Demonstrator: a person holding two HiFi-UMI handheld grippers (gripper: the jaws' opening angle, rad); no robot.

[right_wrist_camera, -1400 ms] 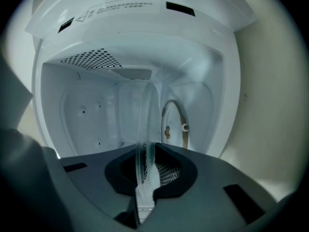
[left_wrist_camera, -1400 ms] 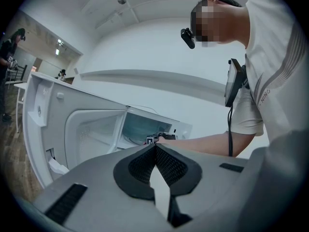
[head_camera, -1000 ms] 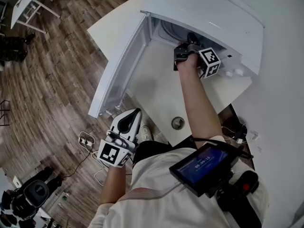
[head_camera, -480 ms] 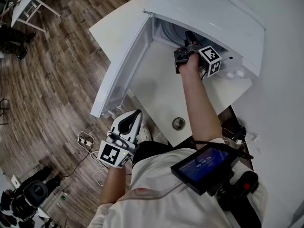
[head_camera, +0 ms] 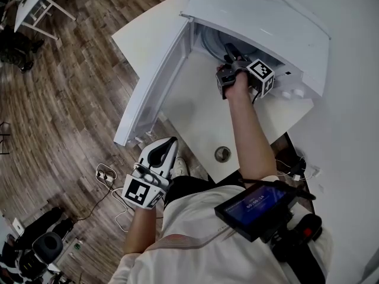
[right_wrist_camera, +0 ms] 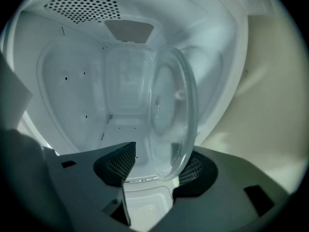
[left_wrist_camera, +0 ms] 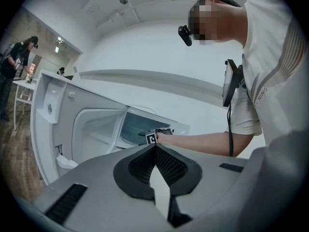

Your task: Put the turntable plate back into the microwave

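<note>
The clear glass turntable plate (right_wrist_camera: 169, 115) is inside the white microwave (head_camera: 254, 16), whose door (head_camera: 155, 81) hangs open to the left. In the right gripper view the plate shows edge-on between the jaws. Its rim lies close to the right pad (right_wrist_camera: 195, 167), and a gap separates it from the left pad (right_wrist_camera: 120, 162). My right gripper (right_wrist_camera: 161, 161) reaches into the cavity (head_camera: 228, 51) and its jaws are opening. My left gripper (head_camera: 169, 144) hangs low beside my body, away from the microwave. It is shut (left_wrist_camera: 155, 149) with nothing in it.
The microwave stands on a white counter (head_camera: 195, 111) with a round metal fitting (head_camera: 222, 153) near its front edge. A power strip (head_camera: 106, 173) with cables lies on the wooden floor. A white table (head_camera: 29, 5) stands far left. People (left_wrist_camera: 14, 66) stand in the background.
My right hand has shifted slightly toward the cavity and turned a little. The left gripper has stayed where it was.
</note>
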